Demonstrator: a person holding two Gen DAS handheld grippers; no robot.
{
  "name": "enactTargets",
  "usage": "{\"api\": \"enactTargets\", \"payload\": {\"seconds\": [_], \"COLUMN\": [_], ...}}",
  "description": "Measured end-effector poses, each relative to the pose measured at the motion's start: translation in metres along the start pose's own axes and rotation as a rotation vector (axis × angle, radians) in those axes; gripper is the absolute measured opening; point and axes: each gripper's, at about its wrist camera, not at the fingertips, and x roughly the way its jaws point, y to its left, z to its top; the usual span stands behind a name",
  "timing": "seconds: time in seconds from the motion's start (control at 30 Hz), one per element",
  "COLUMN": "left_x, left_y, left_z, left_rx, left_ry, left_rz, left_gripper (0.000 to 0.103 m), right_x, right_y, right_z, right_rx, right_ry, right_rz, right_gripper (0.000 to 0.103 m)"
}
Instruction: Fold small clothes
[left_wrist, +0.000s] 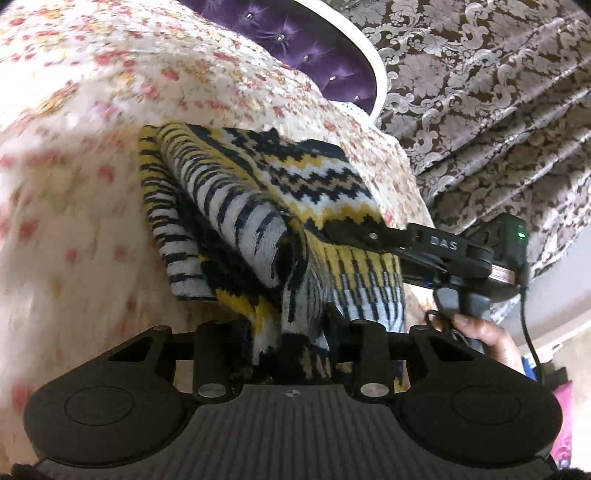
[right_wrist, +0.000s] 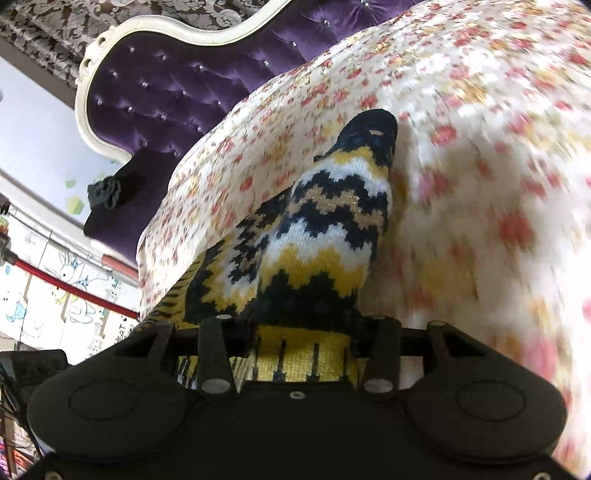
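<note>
- Knit garment (left_wrist: 258, 221) hung bunched at frame centre, above the floral bed (left_wrist: 74, 184).
- Left claw (left_wrist: 291, 325) pinched its lower edge; right claw (right_wrist: 295, 332) clamped the yellow hem, prob. to carry the fold w/o sagging.

The supporting surface was a bed (left_wrist: 92, 110) covered with a cream spread printed all over with small red, pink and yellow flowers (right_wrist: 480, 129). The spread reached the bed's far edge, where it met a purple button-tufted headboard (right_wrist: 166, 92) framed in carved white trim. Much of the cover appeared blurred, so fine creases could not be judged. One item was on it: a knitted garment (left_wrist: 229, 192) in yellow, white, navy and tan, with zigzag bands and narrow stripes. Its far part rested bunched on the spread, while its near part was raised clear of the cover. No other item on the spread could be made out.
</note>
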Motion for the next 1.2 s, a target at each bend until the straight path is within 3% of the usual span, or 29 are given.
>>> {"api": "enactTargets", "payload": {"seconds": [0.2, 0.27, 0.4, 0.47, 0.53, 0.63, 0.77, 0.83, 0.97, 1.13, 1.2], "left_x": [-0.015, -0.015, -0.017, -0.019, -0.026, -0.04, -0.057, -0.057, -0.034, 0.001, 0.006], "left_y": [-0.004, -0.003, -0.007, -0.016, -0.023, -0.039, -0.066, -0.076, -0.08, -0.054, -0.036], "left_z": [-0.03, -0.037, -0.055, -0.061, -0.066, -0.073, -0.074, -0.068, -0.047, -0.03, -0.029], "left_rx": [0.09, 0.09, 0.136, 0.18, 0.224, 0.304, 0.433, 0.472, 0.47, 0.403, 0.356], "left_ry": [-0.108, -0.127, -0.181, -0.205, -0.235, -0.296, -0.427, -0.476, -0.473, -0.354, -0.325], "left_rz": [0.172, 0.209, 0.256, 0.297, 0.338, 0.387, 0.456, 0.476, 0.525, 0.589, 0.577], "left_gripper": [0.038, 0.044, 0.045, 0.047, 0.048, 0.05, 0.073, 0.075, 0.075, 0.075, 0.077], "right_x": [-0.023, -0.027, -0.031, -0.034, -0.035, -0.042, -0.067, -0.075, -0.071, -0.048, -0.038], "right_y": [0.009, 0.012, 0.019, 0.023, 0.027, 0.033, 0.048, 0.053, 0.051, 0.033, 0.024], "right_z": [-0.042, -0.054, -0.077, -0.087, -0.093, -0.1, -0.108, -0.103, -0.082, -0.06, -0.056], "right_rx": [-0.032, -0.052, -0.112, -0.147, -0.17, -0.205, -0.273, -0.286, -0.269, -0.23, -0.212], "right_ry": [-0.088, -0.112, -0.164, -0.187, -0.197, -0.204, -0.32, -0.387, -0.422, -0.378, -0.339], "right_rz": [-0.085, -0.119, -0.19, -0.228, -0.255, -0.273, -0.291, -0.302, -0.355, -0.432, -0.441], "right_gripper": [0.073, 0.075, 0.076, 0.077, 0.085, 0.087, 0.094, 0.102, 0.102, 0.102, 0.102]}}
